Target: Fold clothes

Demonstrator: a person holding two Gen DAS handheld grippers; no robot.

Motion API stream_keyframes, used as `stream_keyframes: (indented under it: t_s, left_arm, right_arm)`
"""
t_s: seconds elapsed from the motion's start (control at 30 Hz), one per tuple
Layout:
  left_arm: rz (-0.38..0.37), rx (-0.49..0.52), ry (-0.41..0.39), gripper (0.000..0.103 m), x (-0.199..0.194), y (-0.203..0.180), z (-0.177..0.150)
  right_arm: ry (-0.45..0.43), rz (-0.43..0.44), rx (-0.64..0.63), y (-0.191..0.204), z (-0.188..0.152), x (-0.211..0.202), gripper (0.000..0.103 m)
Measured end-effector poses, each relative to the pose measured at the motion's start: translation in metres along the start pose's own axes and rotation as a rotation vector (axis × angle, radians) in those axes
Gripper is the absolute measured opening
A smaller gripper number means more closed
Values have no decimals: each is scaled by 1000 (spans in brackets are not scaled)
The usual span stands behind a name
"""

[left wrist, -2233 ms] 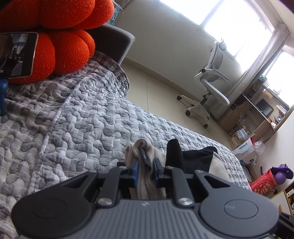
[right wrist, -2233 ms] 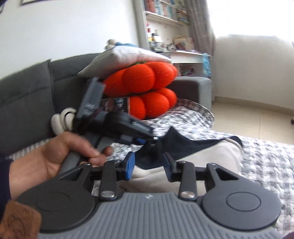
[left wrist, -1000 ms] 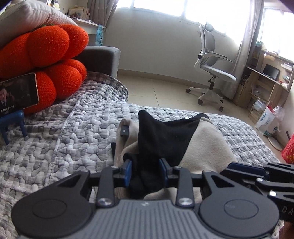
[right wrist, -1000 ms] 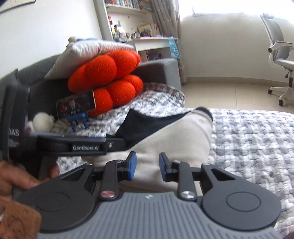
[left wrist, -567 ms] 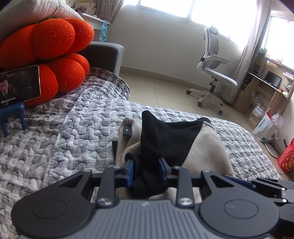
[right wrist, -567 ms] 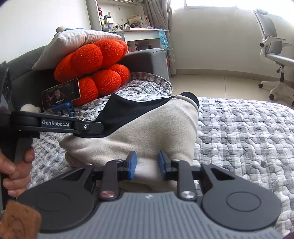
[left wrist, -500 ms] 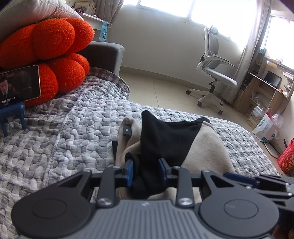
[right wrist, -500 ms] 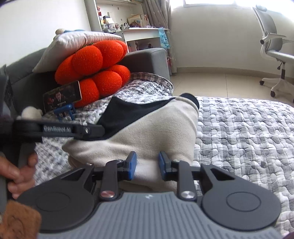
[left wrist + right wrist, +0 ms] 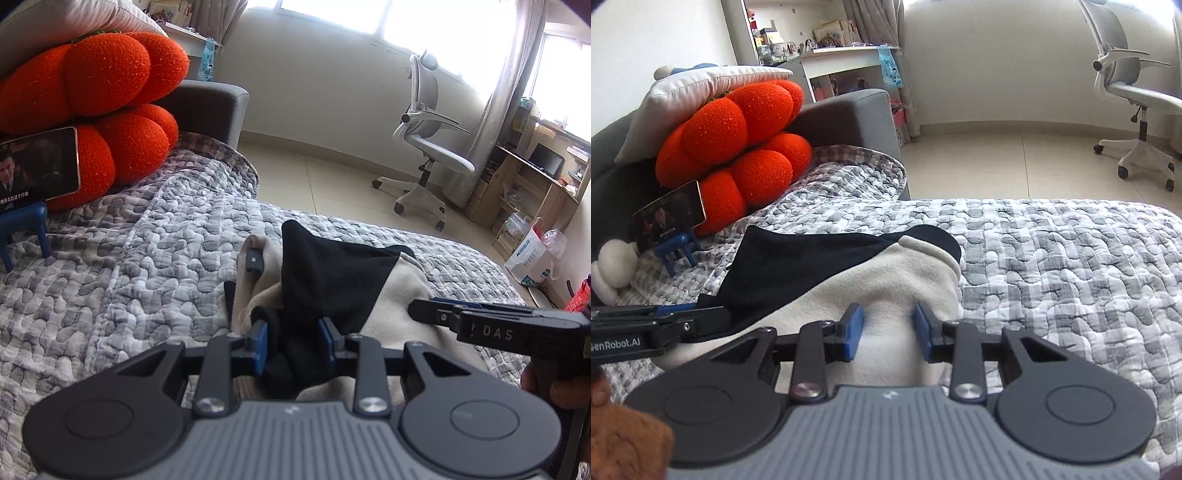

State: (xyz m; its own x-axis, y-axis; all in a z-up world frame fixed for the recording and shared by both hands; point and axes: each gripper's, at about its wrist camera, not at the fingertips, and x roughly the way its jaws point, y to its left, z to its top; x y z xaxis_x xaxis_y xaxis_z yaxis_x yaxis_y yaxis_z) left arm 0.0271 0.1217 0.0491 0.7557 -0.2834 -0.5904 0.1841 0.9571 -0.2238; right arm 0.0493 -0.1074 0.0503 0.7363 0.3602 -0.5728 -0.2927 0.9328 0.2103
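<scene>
Gripping tool, left [image 9: 293, 341]: pinches black fabric of the beige-and-black garment [image 9: 402, 295].
Right tool [image 9: 887, 326]: pads opening around beige fold.
Garment: on quilted bed [image 9: 147, 258], 12 o'clock of both tools.

The black-and-beige fleece garment [image 9: 391, 291] on the grey quilted bed cover [image 9: 140, 280] hides its near end behind the left tool [image 9: 291, 338], whose blue pads vanish into dark folds. A smartphone on a small blue stand [image 9: 37, 173] is cut by the left picture edge, its subtitles too small to read. A white cushion [image 9: 74, 18] above the orange segmented pillow [image 9: 107, 77] is cropped at top. The hand [image 9: 554, 380] behind the right tool [image 9: 888, 328] is cut off at the frame's right edge.
</scene>
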Motion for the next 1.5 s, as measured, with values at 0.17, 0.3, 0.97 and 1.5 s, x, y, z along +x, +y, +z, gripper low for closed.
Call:
stream_keyframes:
  t_s: [0.17, 0.3, 0.97, 1.5]
  left_arm:
    - [0, 0, 2, 31, 0, 0, 0]
    - [-8, -3, 2, 31, 0, 2, 1]
    - [-13, -6, 5, 31, 2, 2, 1]
    - [-32, -40, 10, 31, 1, 7, 1]
  right_arm:
    - [-29, 1, -40, -3, 24, 1, 35]
    - [53, -1, 2, -17, 25, 33, 34]
    - [43, -47, 45, -27, 30, 53, 45]
    - [-59, 61, -75, 36, -18, -26, 47]
